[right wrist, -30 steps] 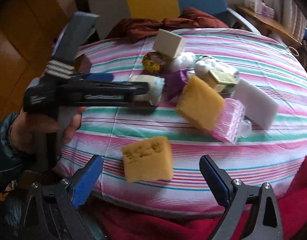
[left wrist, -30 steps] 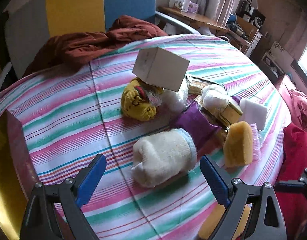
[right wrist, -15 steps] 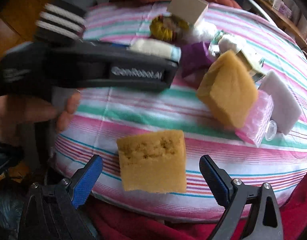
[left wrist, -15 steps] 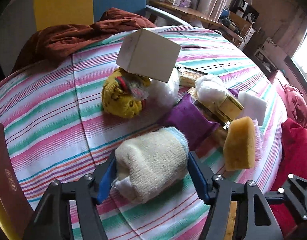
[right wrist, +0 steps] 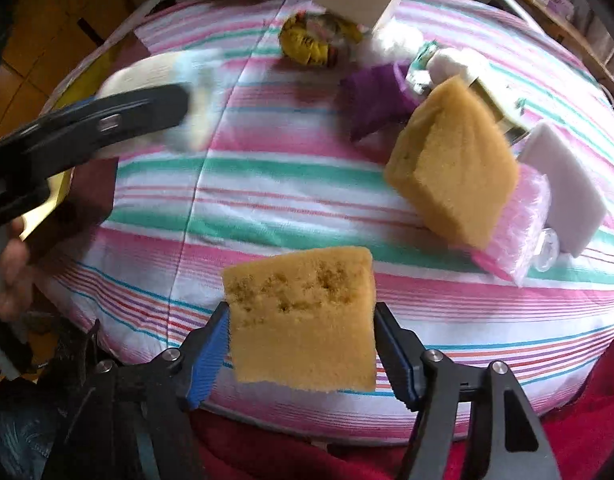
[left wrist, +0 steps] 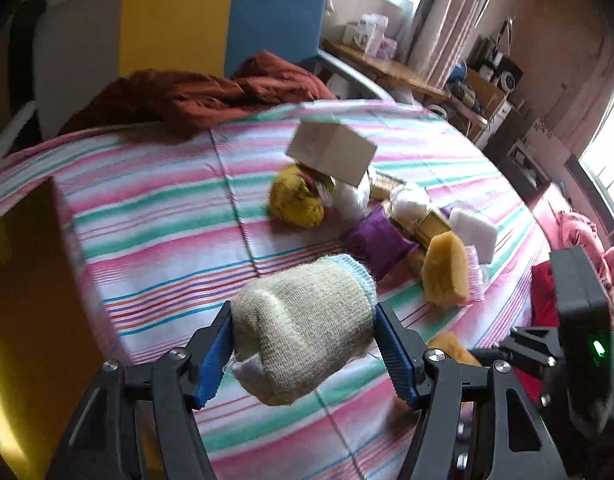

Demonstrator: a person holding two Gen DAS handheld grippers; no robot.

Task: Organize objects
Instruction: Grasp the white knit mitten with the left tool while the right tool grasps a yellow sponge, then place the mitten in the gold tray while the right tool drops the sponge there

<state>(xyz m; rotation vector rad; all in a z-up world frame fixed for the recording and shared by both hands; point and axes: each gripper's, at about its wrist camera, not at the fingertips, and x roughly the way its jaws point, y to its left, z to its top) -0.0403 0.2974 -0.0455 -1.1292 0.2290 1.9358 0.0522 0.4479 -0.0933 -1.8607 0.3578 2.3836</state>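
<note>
My left gripper [left wrist: 303,312] is shut on a cream knitted roll [left wrist: 307,332] and holds it clear of the striped tablecloth [left wrist: 147,220]. In the right wrist view this same gripper [right wrist: 87,128] is a blur at the left, with a hand behind it. My right gripper [right wrist: 301,316] points down at the table's near edge. Its jaws are closing on a yellow sponge [right wrist: 303,320] that lies between them, and the blue pads touch both of the sponge's sides.
A pile sits mid-table: a cardboard box [left wrist: 331,152] on a yellow knitted toy [left wrist: 295,204], purple cloth [left wrist: 379,240], a second sponge [right wrist: 451,160], a pink packet [right wrist: 519,224] and a white foam block [right wrist: 563,184]. A dark box [left wrist: 27,300] stands left. A rust blanket [left wrist: 195,96] lies behind.
The left jaws closed on the cream roll and lifted it off the cloth. The right gripper sank over the near sponge and its jaws came in against it.
</note>
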